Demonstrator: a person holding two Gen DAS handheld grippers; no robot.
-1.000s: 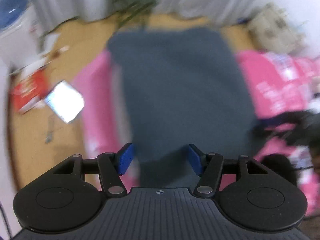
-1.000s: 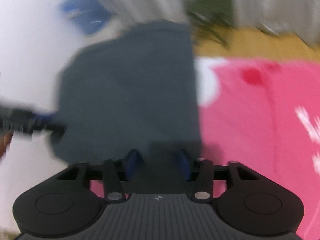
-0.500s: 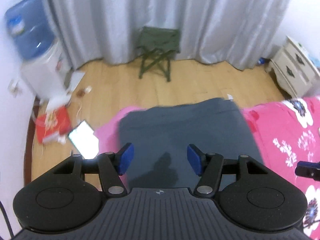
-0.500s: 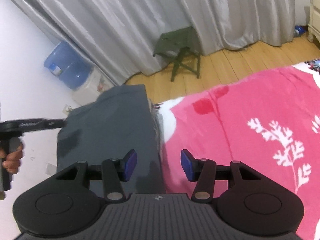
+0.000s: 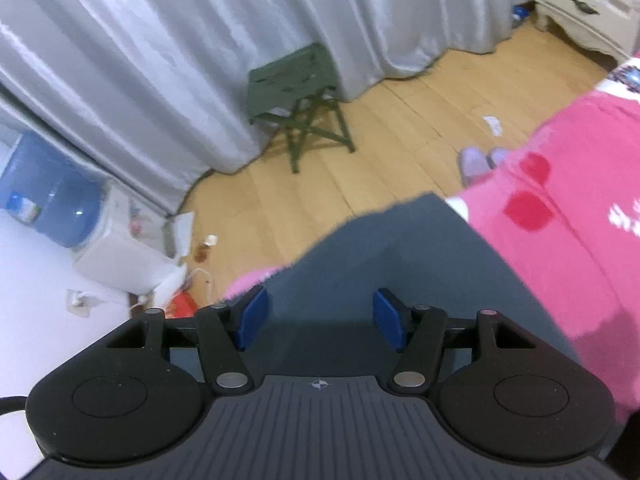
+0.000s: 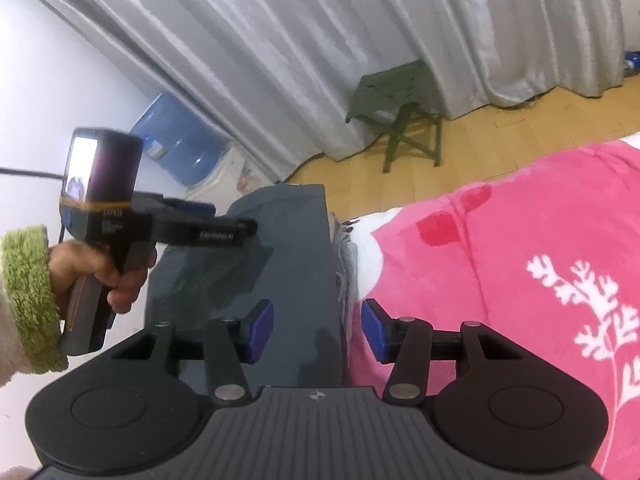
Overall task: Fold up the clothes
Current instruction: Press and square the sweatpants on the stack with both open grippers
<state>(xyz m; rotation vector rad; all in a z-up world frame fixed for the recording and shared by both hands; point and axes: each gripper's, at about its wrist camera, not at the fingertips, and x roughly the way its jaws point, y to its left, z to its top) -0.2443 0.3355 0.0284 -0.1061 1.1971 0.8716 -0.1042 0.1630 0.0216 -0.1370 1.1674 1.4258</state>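
Left tool [image 5: 320, 320]: blue pads apart, nothing between them, held above the folded grey garment [image 5: 400, 264]. Right tool [image 6: 318, 330]: pads apart, empty, over the garment's right edge. Garment: lying flat at the corner of the bed, on the pink floral blanket [image 6: 520, 240], near the bed's end edge.

This is a bedroom in a home. A bed under a pink flowered blanket [image 6: 520, 240] stands on a wooden plank floor [image 5: 360, 152], with long grey curtains [image 5: 160, 60], a white bedside cabinet [image 5: 580, 0], a green folding stool [image 5: 296, 84], slippers [image 5: 476, 162] and a water dispenser [image 5: 60, 216] nearby.
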